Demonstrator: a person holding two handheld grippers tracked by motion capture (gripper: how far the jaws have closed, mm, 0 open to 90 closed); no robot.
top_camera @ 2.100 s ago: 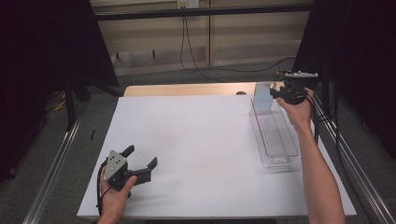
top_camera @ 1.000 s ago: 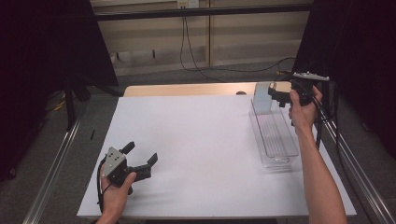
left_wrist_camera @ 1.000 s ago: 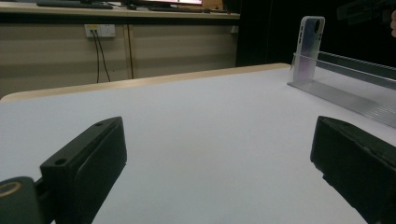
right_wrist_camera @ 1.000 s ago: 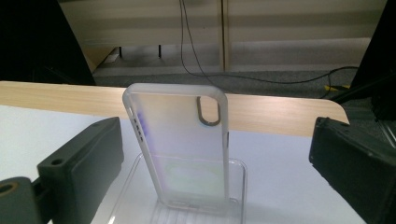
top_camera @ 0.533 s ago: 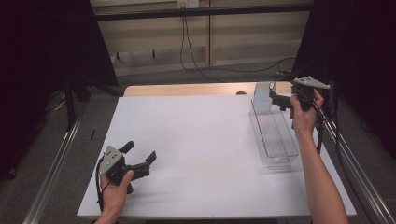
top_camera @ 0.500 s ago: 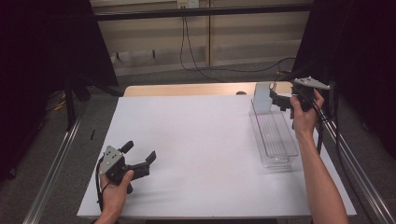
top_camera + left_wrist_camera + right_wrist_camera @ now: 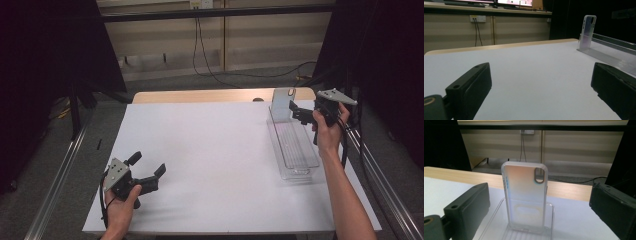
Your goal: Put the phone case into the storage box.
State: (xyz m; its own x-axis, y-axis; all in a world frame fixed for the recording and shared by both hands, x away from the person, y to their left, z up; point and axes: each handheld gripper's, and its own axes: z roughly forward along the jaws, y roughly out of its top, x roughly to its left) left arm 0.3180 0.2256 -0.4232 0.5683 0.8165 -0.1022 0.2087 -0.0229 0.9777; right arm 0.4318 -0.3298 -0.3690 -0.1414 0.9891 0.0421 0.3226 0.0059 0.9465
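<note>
Phone case (image 7: 525, 197) upright in clear tray (image 7: 295, 150)

Even overhead light falls on the white worktop (image 7: 220, 150), which is bright but free of glare, while the room around it is dark. Shadows are faint. In both gripper views the near black jaws are blurred and dim.

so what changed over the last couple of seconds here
The right gripper drew back from over the far end of the clear tray toward the table's right edge, jaws open, now facing the phone case without touching it. The left gripper slid slightly nearer the front edge, open and empty. The case stayed upright in the tray, which didn't move.
</note>
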